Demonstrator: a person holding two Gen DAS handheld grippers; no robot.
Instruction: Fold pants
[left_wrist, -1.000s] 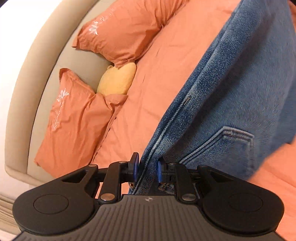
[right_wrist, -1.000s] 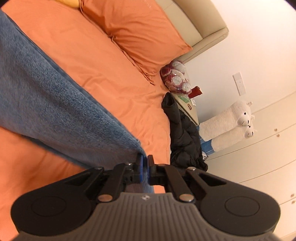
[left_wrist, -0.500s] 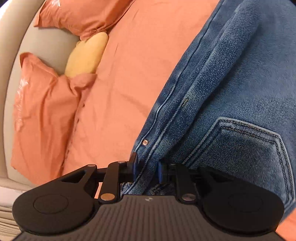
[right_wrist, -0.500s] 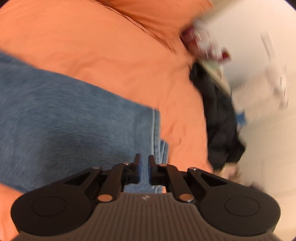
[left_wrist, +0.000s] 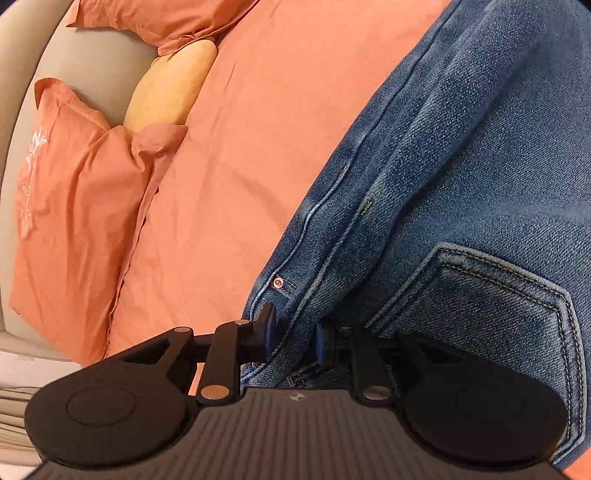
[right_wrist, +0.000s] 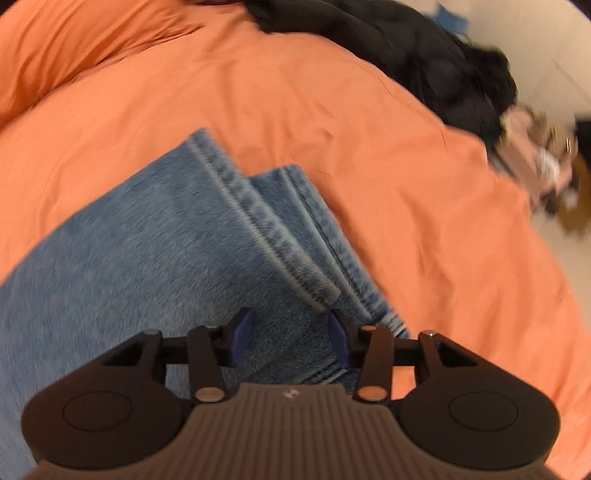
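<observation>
Blue denim pants (left_wrist: 461, 192) lie across the orange bed sheet (left_wrist: 258, 129). In the left wrist view my left gripper (left_wrist: 293, 332) is shut on the thick waistband edge, beside a copper rivet (left_wrist: 277, 283) and a back pocket (left_wrist: 491, 306). In the right wrist view the two leg hems (right_wrist: 266, 229) lie stacked on the sheet (right_wrist: 369, 129). My right gripper (right_wrist: 288, 334) hovers over the hem end, its jaws opening. Denim shows in the gap between the blue pads (right_wrist: 242, 332), and neither pad presses on it.
Two orange pillows (left_wrist: 77, 206) and a yellow cushion (left_wrist: 170, 88) lean on the beige headboard (left_wrist: 92, 62) at the left. A black jacket (right_wrist: 424, 55) lies at the bed's far right edge, with blurred clutter (right_wrist: 543, 158) on the floor beyond.
The left gripper sank with the waistband onto the bed. The right gripper let go of the hems, opened, rolled and swung so the hems now lie flat below it.
</observation>
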